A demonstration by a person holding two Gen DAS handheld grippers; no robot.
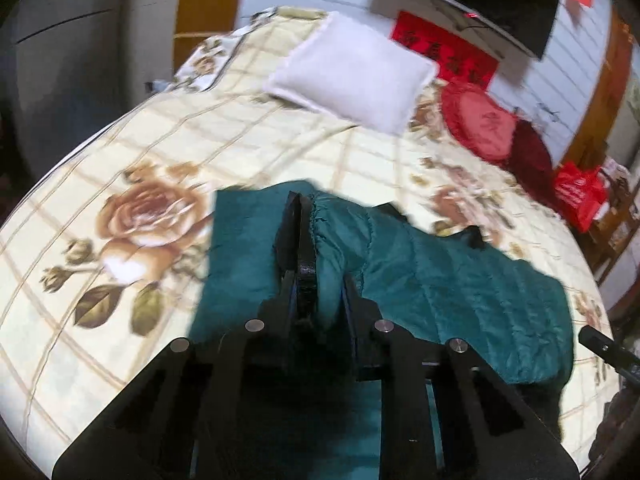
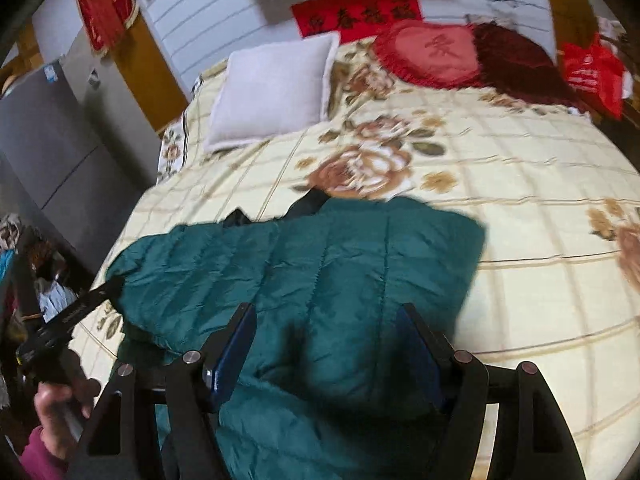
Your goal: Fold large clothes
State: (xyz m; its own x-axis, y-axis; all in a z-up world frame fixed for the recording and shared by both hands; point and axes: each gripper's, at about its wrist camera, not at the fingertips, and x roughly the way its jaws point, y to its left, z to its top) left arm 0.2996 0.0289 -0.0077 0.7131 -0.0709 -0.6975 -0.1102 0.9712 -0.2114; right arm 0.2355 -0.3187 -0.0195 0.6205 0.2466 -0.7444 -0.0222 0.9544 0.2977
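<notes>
A teal quilted jacket point(image 1: 460, 280) lies crumpled across a floral bedspread point(image 1: 168, 132). In the left wrist view my left gripper point(image 1: 320, 240) is shut on a bunched, gathered edge of the jacket, and the fabric drapes over its right finger. In the right wrist view the jacket point(image 2: 320, 248) spreads out flat under my right gripper point(image 2: 324, 312), whose fingers stand wide apart above the cloth with nothing pinched. The left gripper point(image 2: 96, 296), held by a hand point(image 2: 52, 404), shows at the jacket's left edge. The right gripper's tip point(image 1: 600, 344) peeks in at the far right of the left wrist view.
A white pillow point(image 2: 272, 96) and a red heart cushion point(image 2: 432, 52) lie at the head of the bed, with a dark red cushion point(image 2: 516, 60) and a red bag point(image 2: 592, 72) beside them. A grey cabinet point(image 2: 52, 140) stands left of the bed. Bare bedspread point(image 2: 520, 184) extends right of the jacket.
</notes>
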